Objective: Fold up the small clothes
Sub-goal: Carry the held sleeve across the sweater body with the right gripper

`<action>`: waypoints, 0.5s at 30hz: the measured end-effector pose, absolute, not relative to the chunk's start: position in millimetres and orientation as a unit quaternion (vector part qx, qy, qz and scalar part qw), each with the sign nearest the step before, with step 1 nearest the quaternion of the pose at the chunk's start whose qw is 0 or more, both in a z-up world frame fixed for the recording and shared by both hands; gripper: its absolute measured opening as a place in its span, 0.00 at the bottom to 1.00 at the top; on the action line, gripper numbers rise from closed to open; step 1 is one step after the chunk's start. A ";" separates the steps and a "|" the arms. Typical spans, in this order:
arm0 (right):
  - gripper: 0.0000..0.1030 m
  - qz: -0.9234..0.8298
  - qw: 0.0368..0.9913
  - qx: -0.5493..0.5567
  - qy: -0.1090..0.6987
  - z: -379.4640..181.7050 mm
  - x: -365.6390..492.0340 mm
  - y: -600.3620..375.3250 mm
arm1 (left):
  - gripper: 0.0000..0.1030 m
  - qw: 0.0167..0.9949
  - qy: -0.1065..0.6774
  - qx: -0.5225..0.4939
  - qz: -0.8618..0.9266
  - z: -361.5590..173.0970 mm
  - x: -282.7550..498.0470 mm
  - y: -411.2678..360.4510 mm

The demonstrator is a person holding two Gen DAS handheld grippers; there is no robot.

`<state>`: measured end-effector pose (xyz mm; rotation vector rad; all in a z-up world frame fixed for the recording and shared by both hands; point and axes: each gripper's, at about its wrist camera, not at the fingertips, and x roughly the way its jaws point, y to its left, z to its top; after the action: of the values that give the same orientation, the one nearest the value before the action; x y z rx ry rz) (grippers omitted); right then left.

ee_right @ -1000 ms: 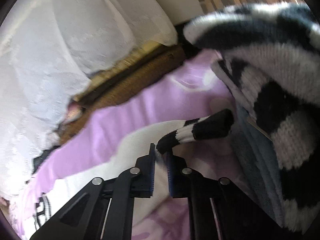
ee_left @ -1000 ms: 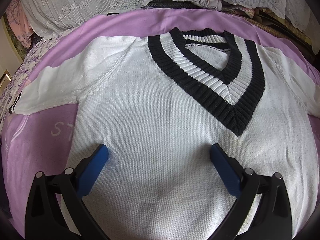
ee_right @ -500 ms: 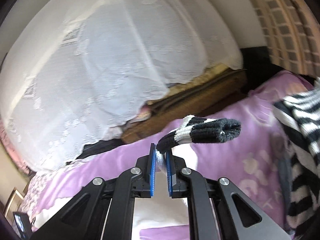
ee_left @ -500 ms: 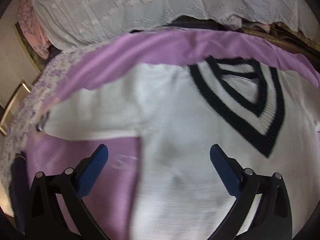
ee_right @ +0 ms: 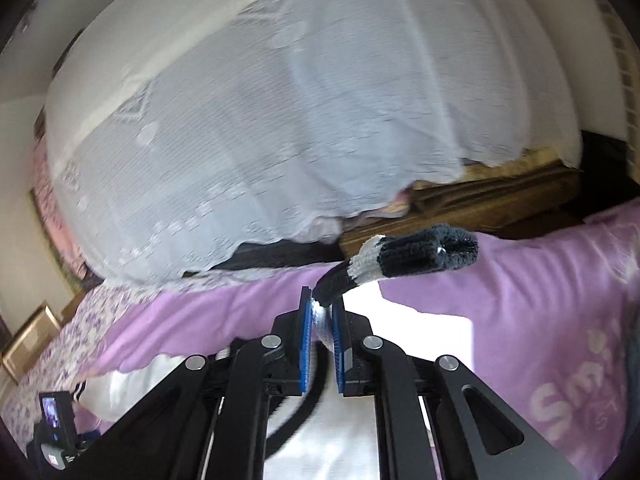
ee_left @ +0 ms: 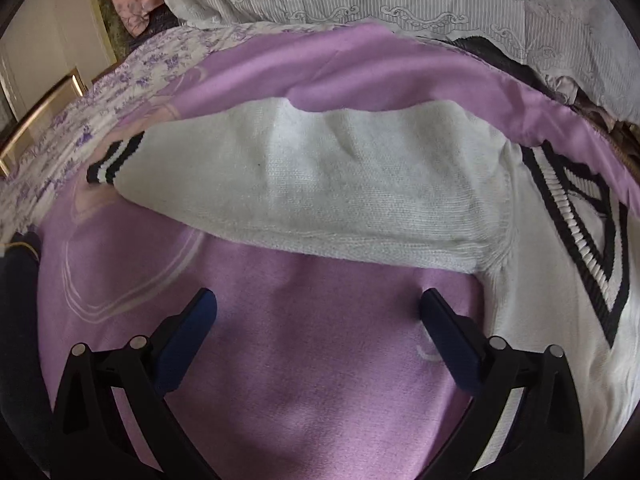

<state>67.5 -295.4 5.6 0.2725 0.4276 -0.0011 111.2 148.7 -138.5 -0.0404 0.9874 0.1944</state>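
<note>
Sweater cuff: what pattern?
Black and white stripes on the sweater cuff, clearest in the left wrist view.

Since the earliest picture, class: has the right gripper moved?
Yes. The right gripper, shut on the sweater cuff, has risen: the lace curtain now fills its view.

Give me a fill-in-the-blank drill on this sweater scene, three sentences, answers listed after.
1. The right hand-held gripper is shut on the sweater's striped ____.
2. The left hand-held gripper hangs ____ over the blanket.
3. The blanket under the white sweater is ____ in colour.

Missing words: cuff; open; purple
</note>
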 end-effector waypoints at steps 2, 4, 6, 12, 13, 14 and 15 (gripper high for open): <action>0.10 0.017 0.967 0.123 0.221 1.4 73.3 -272.0 | 0.96 0.877 0.470 -0.006 0.099 -139.1 110.9 143.6; 0.10 0.032 0.965 0.108 0.235 -7.5 79.3 -247.2 | 0.96 0.878 0.468 -0.001 0.101 -139.1 111.1 142.4; 0.10 0.044 0.962 0.099 0.249 -18.4 84.6 -228.2 | 0.96 0.878 0.468 -0.001 0.101 -140.1 111.2 142.5; 0.10 0.072 0.944 0.052 0.319 -70.2 104.5 -165.1 | 0.96 0.875 0.474 -0.016 0.096 -143.2 108.4 147.3; 0.10 0.076 0.938 0.045 0.337 -80.4 109.4 -158.5 | 0.96 0.875 0.475 -0.017 0.095 -143.5 109.0 147.7; 0.11 0.085 0.926 0.037 0.366 -96.0 114.8 -149.8 | 0.96 0.875 0.475 -0.017 0.095 -143.8 109.4 147.9; 0.12 0.095 0.914 0.033 0.394 -110.2 118.6 -143.2 | 0.96 0.875 0.475 -0.016 0.094 -144.2 109.7 147.6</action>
<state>118.6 -143.2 -110.2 0.0670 0.8105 0.1950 109.7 147.6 -144.2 -0.0340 0.9917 0.1971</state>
